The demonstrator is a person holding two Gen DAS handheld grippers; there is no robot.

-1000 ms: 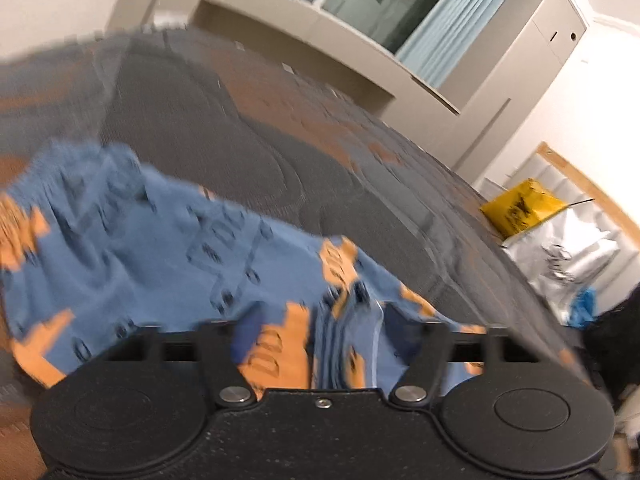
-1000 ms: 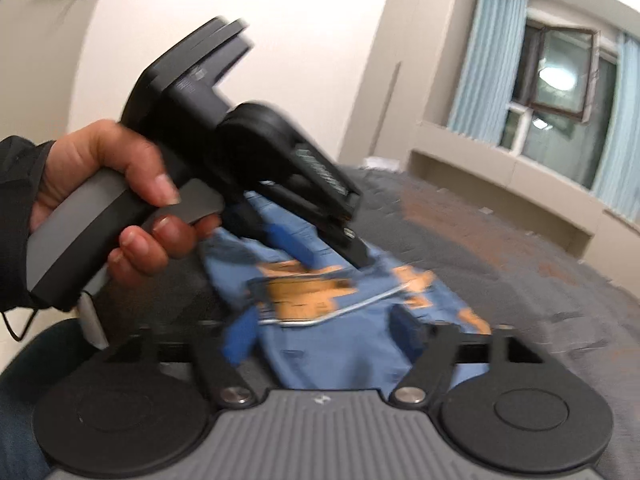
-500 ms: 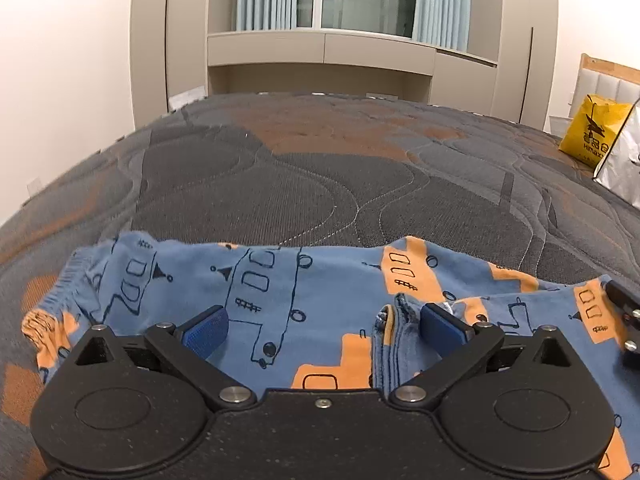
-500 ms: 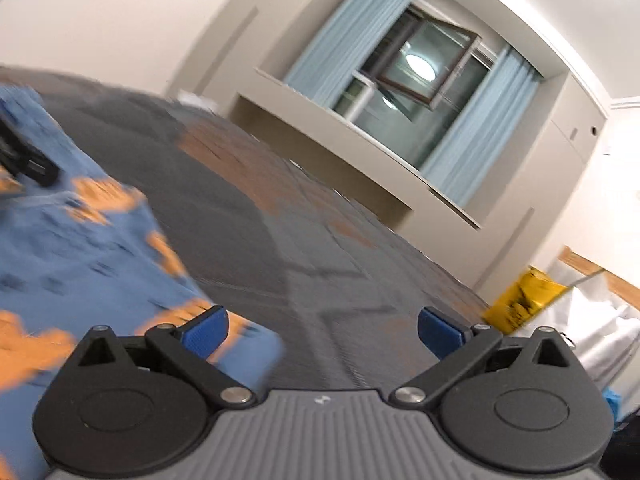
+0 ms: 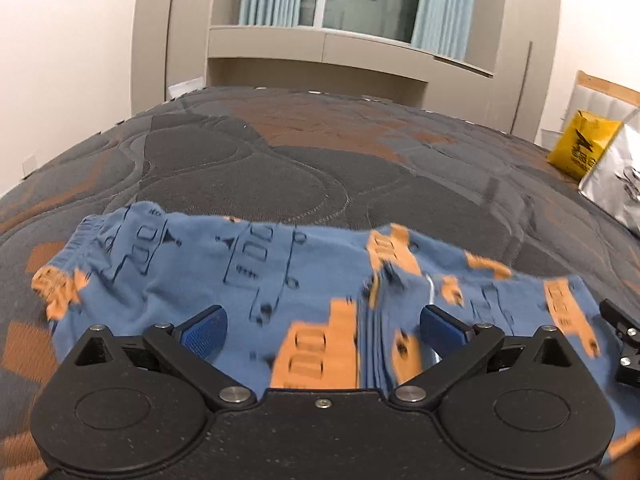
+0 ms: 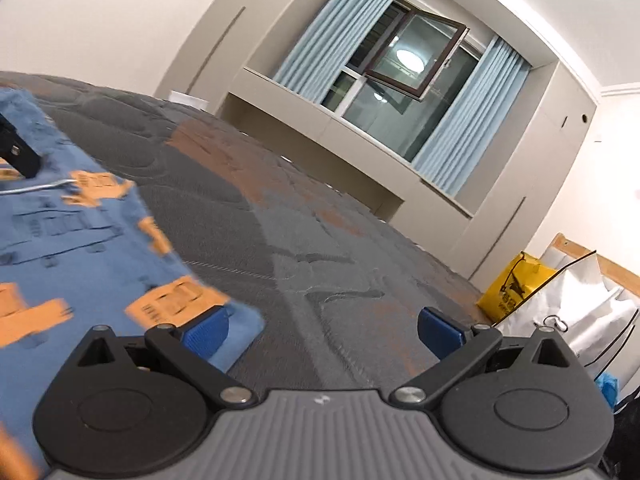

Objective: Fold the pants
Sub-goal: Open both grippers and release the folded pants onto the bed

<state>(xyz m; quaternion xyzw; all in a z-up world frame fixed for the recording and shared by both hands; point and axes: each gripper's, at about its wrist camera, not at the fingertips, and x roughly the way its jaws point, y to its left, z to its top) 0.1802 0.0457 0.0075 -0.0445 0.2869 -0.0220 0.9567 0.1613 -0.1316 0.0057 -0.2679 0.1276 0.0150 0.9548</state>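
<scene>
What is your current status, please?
Left gripper open, right gripper open. Pants flat on mattress, unheld. Nothing in the way.

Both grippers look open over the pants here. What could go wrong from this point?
The left gripper is open over bunched layers of the blue pants, so closing may catch only some layers and skew the fold. The right gripper sits at the pants' corner, mostly over the quilted mattress; it may pinch mattress fabric or miss the edge.
</scene>
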